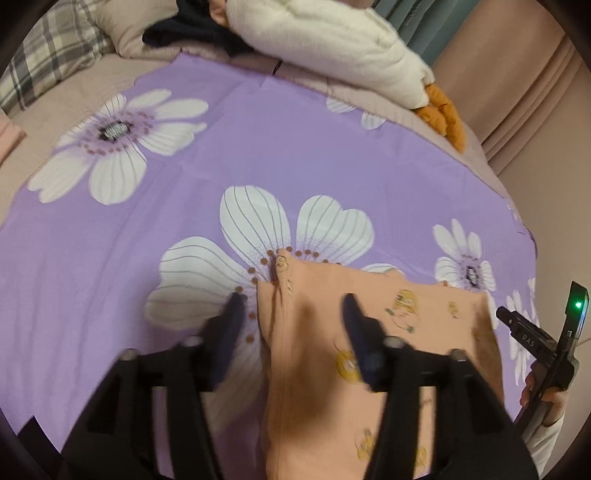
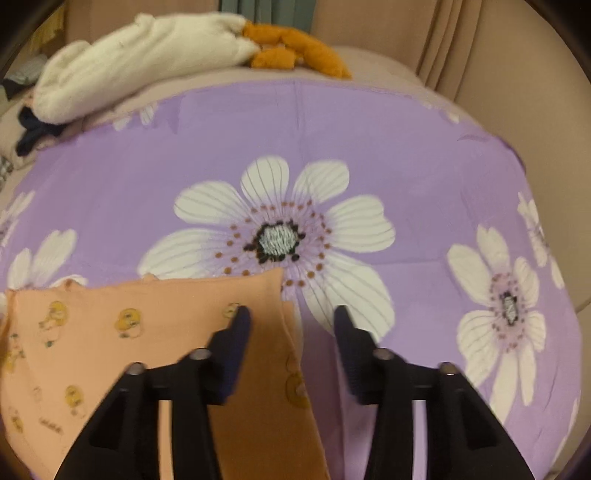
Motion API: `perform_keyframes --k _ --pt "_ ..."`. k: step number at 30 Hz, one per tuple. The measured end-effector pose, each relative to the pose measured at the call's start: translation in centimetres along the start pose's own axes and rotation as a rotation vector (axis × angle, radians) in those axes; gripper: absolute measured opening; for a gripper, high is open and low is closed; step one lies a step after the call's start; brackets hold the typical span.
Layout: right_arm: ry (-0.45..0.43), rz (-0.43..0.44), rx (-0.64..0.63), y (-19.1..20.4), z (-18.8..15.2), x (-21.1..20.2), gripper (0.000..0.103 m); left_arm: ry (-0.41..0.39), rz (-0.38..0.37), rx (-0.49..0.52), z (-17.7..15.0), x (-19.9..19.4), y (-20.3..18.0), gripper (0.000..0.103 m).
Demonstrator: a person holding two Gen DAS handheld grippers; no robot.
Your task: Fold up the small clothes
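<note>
A small peach garment printed with yellow cartoon figures lies flat on a purple sheet with big white flowers. In the left wrist view my left gripper hovers open over the garment's left edge, one finger above the sheet and the other above the cloth. In the right wrist view the same garment fills the lower left, with a folded layer at its right edge. My right gripper stands open over that right edge. Neither gripper has cloth pinched between its pads.
A cream plush blanket and an orange plush piece lie at the bed's far side, beside dark clothing and a plaid pillow. Beige curtains hang behind. A person's hand shows at the right edge.
</note>
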State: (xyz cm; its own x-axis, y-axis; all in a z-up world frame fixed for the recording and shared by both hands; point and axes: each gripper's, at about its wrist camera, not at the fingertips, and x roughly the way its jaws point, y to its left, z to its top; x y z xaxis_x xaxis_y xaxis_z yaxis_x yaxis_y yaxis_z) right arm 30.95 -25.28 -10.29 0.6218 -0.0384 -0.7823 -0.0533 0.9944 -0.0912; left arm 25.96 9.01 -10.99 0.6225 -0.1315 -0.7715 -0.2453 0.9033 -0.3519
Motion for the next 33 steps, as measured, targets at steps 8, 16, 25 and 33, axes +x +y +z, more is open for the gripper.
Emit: perform_keyframes --k 8,16,25,33 --pt "-0.131 0.046 0.007 0.1 -1.2 -6.8 0.077 -0.059 -0.036 0.048 -2.9 -6.4 -1.5 0.091" --pt "-0.177 0.187 0.087 -1.3 -5.0 -10.9 0.092 -0.031 -0.087 0.021 -7.7 -7.7 -0.8 0.096" --pt "-0.029 0.249 0.274 -3.5 -12.1 -7.8 0.092 0.089 -0.127 -0.025 -12.8 -4.3 0.5 0.091" --pt "0.055 0.355 0.407 -3.8 -15.4 -4.5 0.086 0.1 -0.124 -0.017 -13.2 -2.1 -0.1 0.079"
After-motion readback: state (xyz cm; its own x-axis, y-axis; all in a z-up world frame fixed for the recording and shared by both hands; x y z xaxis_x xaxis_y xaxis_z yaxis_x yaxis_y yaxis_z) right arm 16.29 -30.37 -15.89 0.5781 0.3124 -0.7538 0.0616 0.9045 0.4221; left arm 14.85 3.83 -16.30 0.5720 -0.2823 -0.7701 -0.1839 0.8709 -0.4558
